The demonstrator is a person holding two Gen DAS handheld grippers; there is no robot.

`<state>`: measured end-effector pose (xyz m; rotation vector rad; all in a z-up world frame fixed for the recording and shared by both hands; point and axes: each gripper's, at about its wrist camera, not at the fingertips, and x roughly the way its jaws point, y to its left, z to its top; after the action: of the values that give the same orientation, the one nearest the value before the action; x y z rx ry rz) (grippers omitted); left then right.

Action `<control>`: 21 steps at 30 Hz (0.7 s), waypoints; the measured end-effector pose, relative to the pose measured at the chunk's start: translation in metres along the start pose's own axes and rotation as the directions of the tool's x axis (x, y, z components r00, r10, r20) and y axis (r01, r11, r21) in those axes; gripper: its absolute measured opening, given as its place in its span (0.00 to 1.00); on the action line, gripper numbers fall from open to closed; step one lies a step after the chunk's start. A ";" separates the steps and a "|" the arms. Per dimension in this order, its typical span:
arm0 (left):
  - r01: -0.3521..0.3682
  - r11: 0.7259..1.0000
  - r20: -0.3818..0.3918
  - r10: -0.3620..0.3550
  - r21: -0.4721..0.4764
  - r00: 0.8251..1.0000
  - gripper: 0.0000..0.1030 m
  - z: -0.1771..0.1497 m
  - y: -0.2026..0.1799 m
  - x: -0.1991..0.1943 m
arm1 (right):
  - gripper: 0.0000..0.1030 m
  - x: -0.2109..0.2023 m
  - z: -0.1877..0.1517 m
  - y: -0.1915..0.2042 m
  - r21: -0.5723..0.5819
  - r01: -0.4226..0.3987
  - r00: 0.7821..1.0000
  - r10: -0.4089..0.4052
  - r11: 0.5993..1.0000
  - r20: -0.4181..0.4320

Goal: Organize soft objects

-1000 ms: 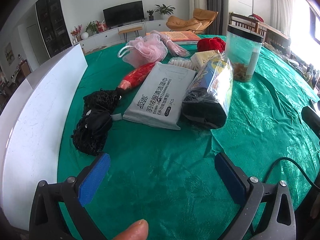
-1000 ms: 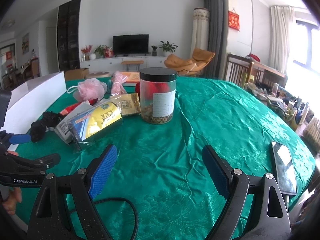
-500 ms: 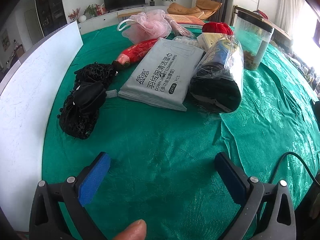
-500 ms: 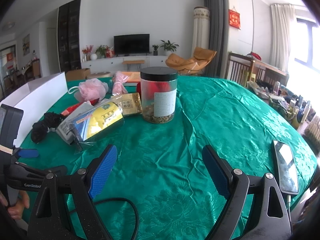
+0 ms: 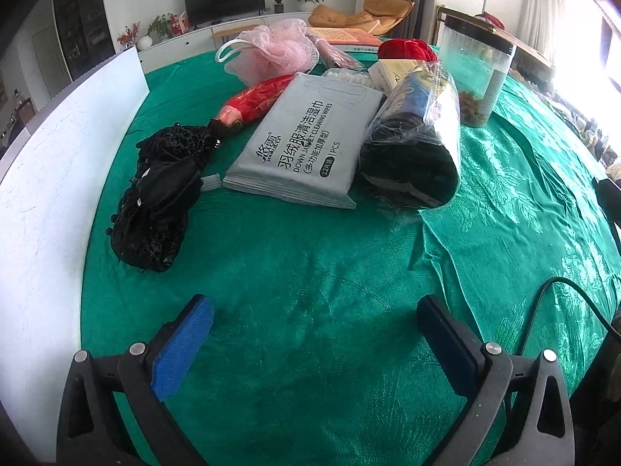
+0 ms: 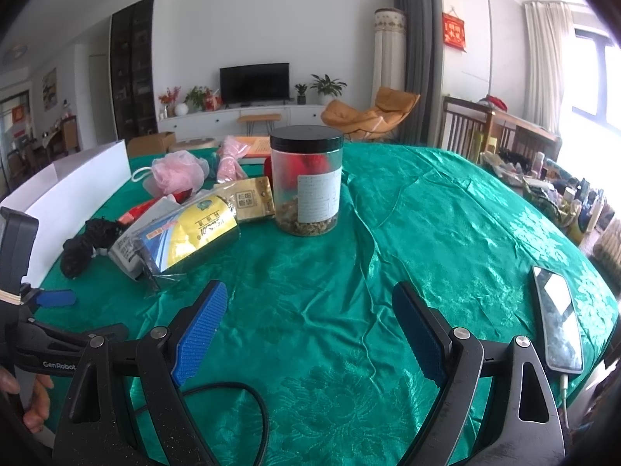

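My left hand-held gripper (image 5: pixel 316 328), jaws wide and empty, faces the black mesh bundle (image 5: pixel 159 198) at eleven o'clock on the green surface (image 5: pixel 310 272), its long axis running away from me, nearer this hand than my equally open right hand-held gripper (image 6: pixel 310 320)

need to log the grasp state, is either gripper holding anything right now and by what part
Nothing is held. The left gripper and right gripper are both open and empty above the green tablecloth.

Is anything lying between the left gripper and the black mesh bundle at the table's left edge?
Nothing visible. Only bare green tablecloth separates the open left gripper from the black mesh bundle. The grey wipes pack lies to the bundle's right, off that path.
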<state>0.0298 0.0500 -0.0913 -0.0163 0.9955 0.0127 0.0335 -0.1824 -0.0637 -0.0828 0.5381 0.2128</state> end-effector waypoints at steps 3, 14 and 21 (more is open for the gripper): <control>0.012 1.000 -0.015 -0.012 0.018 1.000 1.00 0.002 0.002 0.001 | 0.86 0.002 -0.001 0.000 0.004 -0.016 1.000 0.017 1.000 -0.012; 0.025 0.999 0.009 -0.026 0.039 1.000 1.00 -0.002 0.007 -0.001 | 0.86 0.056 0.057 0.066 0.036 -0.399 0.902 0.399 0.916 -0.168; 0.035 0.998 0.024 -0.037 0.052 0.999 1.00 -0.005 0.010 -0.002 | 0.85 0.106 0.057 0.099 -0.086 -0.345 0.892 0.298 0.935 -0.341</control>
<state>0.0241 0.0594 -0.0925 0.0132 0.9701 -0.0457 0.1286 -0.0591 -0.0718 -0.1721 0.8647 0.5717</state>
